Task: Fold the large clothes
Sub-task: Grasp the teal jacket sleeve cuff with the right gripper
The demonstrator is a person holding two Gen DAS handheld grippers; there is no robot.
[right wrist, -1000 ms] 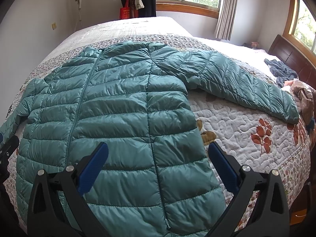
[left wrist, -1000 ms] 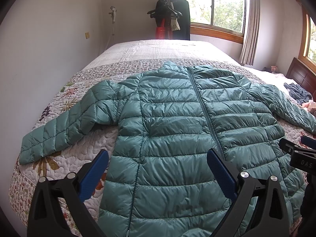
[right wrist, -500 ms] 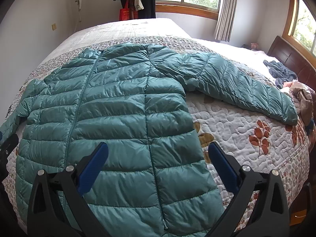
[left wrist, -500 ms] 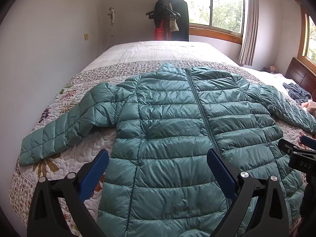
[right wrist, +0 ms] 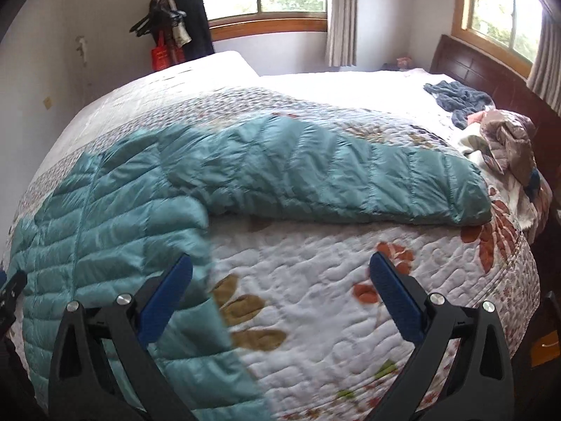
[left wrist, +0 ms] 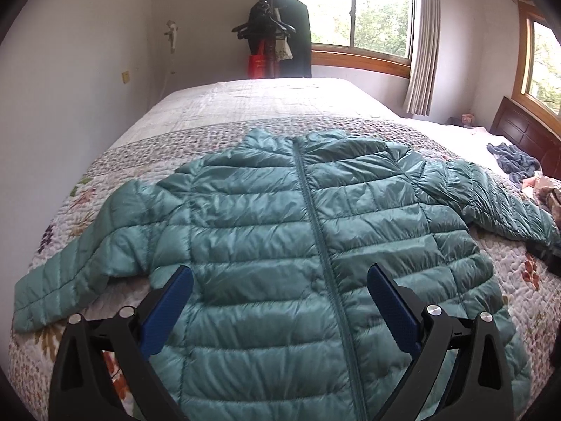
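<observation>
Left hand-held gripper (left wrist: 278,301): blue-padded fingers spread wide, nothing between them, hovering over the lower front of the jacket. Right hand-held gripper (right wrist: 280,298): fingers likewise spread and empty, its left finger over the jacket's side edge, its right finger over bare quilt.

Teal puffer jacket (left wrist: 298,231): lies face up on the bed, zipped, zipper line (left wrist: 315,224) running down the middle. Horizontal quilted channels, shiny fabric, light wrinkling. Hem nearest the cameras, collar (left wrist: 294,138) farthest.

Left sleeve (left wrist: 70,273) stretches outward and downward, cuff near the bed's edge. Right sleeve (right wrist: 350,175) extends flat to the side across the quilt, cuff toward the clothes pile.

Floral quilt (right wrist: 333,298) covers the near half of the bed: white ground, rust and ochre leaves. Beyond it, plain white bedding (left wrist: 266,101).

Farther right: crumpled blue-grey garment (right wrist: 455,100) and a heap of mixed clothes (right wrist: 505,140) near the dark wooden headboard (right wrist: 480,66).

Far wall: coat stand (left wrist: 275,42) with dark garments, hangers and a red bag; wood-framed window (left wrist: 364,28) with curtain.
</observation>
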